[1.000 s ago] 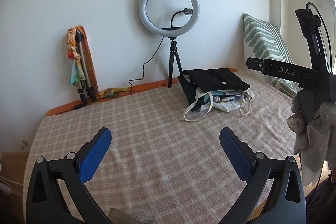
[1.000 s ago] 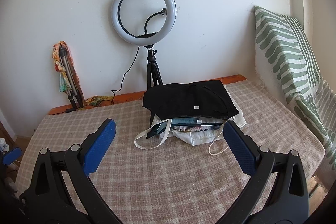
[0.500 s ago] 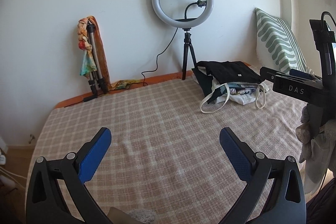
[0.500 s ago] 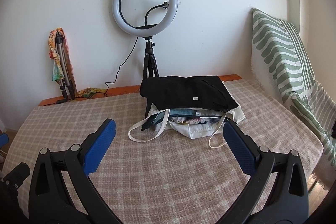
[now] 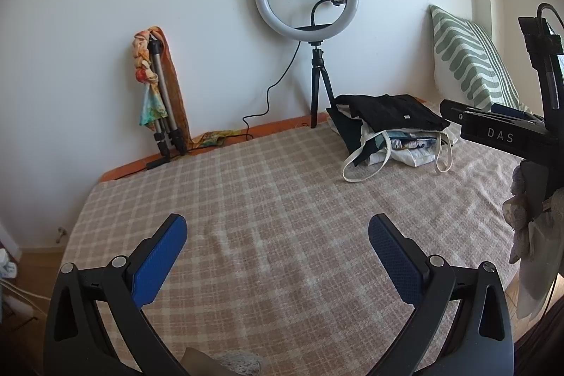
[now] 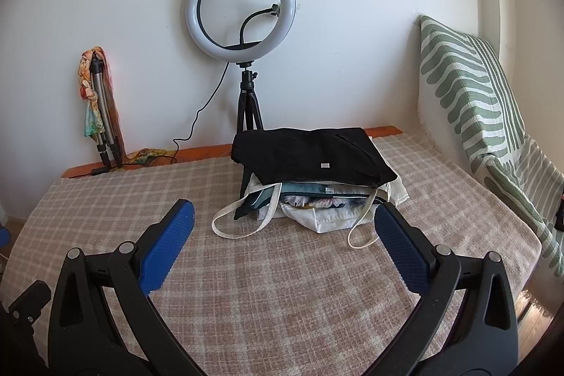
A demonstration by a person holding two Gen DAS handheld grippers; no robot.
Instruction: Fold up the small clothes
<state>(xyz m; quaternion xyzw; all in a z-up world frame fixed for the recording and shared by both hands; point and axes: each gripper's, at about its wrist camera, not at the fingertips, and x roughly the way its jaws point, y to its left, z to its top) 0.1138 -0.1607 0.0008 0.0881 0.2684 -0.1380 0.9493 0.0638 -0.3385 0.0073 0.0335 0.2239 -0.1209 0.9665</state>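
Both cameras are swinging a bit compared to a second ago, and the right gripper (image 6: 282,224) is creeping closer to the pile of clothes (image 6: 313,178), so my guess is a grab is coming. Both it and the left gripper (image 5: 276,236) are hanging wide open, holding nothing. The pile is sitting on the checked bedspread (image 5: 282,199) by the ring light (image 6: 241,7), with bag straps (image 6: 243,221) trailing out front that could be snagging.

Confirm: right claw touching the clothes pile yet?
Apart. In the right wrist view, the open right claw hovers short of the clothes pile, checked bedcover visible between.
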